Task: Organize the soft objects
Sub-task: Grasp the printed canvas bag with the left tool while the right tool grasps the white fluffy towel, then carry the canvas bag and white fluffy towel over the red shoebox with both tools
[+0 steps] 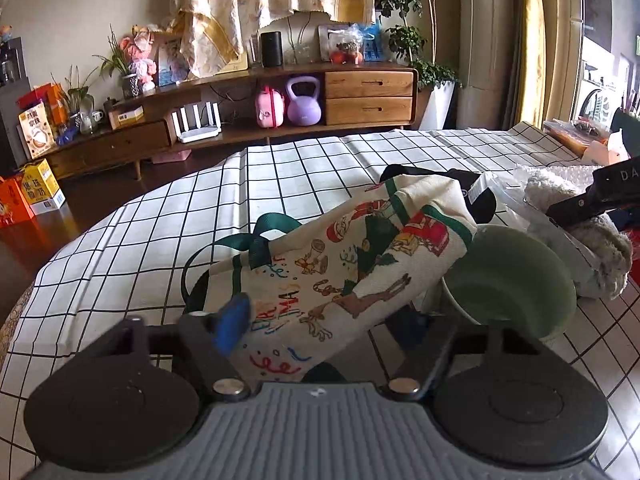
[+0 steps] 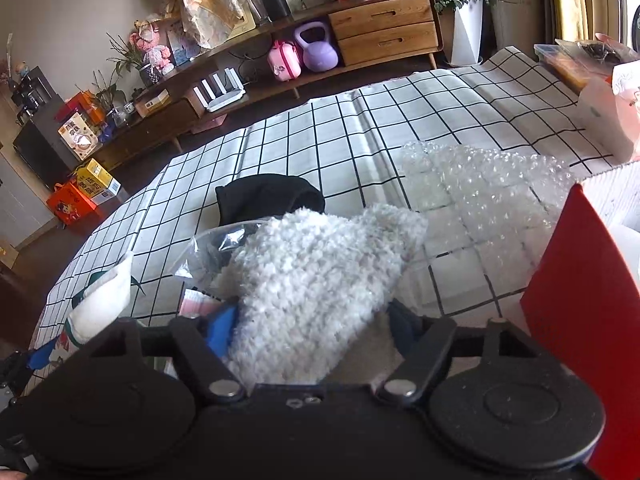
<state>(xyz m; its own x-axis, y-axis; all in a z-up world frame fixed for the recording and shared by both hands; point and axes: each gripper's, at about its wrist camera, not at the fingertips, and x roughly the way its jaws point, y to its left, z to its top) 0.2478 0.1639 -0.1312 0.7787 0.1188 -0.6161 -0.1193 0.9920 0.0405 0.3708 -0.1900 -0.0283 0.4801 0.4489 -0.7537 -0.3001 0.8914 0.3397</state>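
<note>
A cream tote bag [image 1: 348, 276] with a Christmas print and green straps lies on the checked tablecloth [image 1: 160, 240]. My left gripper [image 1: 320, 320] has its near end between its fingers, and the blue pad [image 1: 232, 320] presses its side. In the right wrist view a white fluffy knit piece [image 2: 320, 280] fills my right gripper [image 2: 316, 324], with a finger against each side. Part of it sits in a clear plastic bag [image 2: 212, 244]. A black cloth [image 2: 268, 196] lies just beyond it.
A pale green bowl [image 1: 508, 276] stands right of the tote bag, touching it. Bubble wrap [image 2: 480, 184] is spread at the right, a red box [image 2: 580, 300] beside it. Boxes and bags crowd the table's far right edge. A wooden sideboard [image 1: 360, 96] lines the wall beyond.
</note>
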